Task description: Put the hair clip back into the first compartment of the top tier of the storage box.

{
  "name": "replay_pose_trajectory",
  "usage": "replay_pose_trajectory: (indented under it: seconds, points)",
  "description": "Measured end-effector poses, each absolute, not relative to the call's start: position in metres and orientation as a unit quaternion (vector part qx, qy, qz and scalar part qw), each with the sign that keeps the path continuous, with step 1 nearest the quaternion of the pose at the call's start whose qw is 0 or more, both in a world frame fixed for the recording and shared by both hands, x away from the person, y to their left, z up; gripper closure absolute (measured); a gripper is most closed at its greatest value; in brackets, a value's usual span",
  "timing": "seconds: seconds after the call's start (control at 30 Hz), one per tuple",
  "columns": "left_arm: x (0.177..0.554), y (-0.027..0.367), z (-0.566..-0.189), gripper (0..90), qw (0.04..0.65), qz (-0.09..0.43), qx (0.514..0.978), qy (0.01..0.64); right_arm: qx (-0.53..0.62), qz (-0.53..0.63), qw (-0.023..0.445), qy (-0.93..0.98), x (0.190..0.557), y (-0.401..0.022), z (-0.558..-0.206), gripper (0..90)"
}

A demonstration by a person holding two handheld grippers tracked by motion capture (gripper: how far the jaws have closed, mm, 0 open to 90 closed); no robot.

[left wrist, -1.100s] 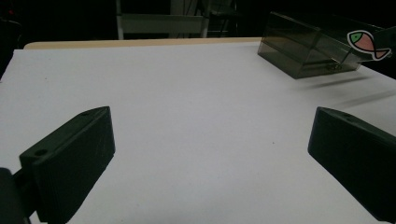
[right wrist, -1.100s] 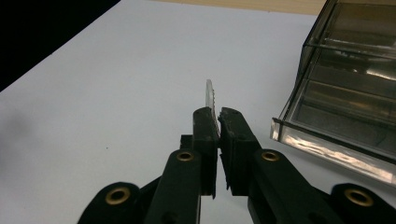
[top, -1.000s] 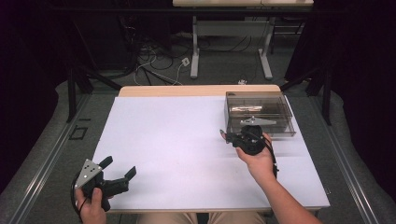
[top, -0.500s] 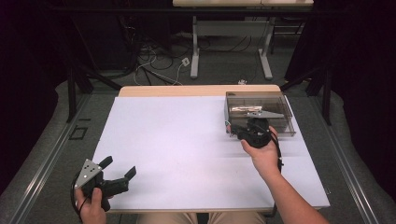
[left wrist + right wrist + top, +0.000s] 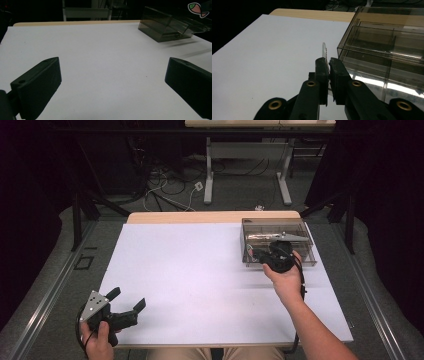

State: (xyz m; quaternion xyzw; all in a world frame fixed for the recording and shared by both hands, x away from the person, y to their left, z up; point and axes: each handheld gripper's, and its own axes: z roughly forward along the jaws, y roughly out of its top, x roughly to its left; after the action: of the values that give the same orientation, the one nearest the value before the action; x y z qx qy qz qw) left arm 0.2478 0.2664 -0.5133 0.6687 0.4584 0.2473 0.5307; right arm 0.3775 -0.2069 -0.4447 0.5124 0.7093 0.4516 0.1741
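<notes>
My right gripper is shut on a thin clear piece with a serrated edge, likely a plastic knife, which stands up between the pads. It hangs just left of a smoky clear compartment box. From above, the right gripper sits at the front left corner of the box, with shiny pieces lying inside. My left gripper rests at the table's near left corner, and the left gripper stands open with nothing between its fingers. Far off to its right is the box.
A white sheet covers the table, with a bare wooden strip along the far edge. Beyond it stand desk legs and cables on the floor. Dark curtains close in both sides.
My right gripper has moved right and away from me, up to the box's front left corner, still shut on the clear piece. The left gripper has stayed put.
</notes>
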Motion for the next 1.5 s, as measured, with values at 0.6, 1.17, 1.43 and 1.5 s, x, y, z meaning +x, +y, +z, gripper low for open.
replay_pose_trajectory:
  seconds: [0.6, 1.17, 1.43, 1.5]
  points:
    - [0.248, 0.267, -0.513, 0.7, 0.53, 0.248, 0.669, 0.458, 0.53, 0.443, 0.182, 0.7, 0.386, -0.214, -0.448, 85.1]
    - [0.248, 0.266, -0.514, 0.7, 0.53, 0.246, 0.67, 0.457, 0.54, 0.434, 0.186, 0.697, 0.393, -0.22, -0.452, 85.1]
    - [0.249, 0.266, -0.514, 0.7, 0.529, 0.246, 0.672, 0.457, 0.548, 0.425, 0.185, 0.696, 0.396, -0.221, -0.455, 85.1]
    - [0.249, 0.266, -0.514, 0.7, 0.529, 0.246, 0.671, 0.457, 0.55, 0.423, 0.184, 0.696, 0.397, -0.221, -0.456, 85.1]
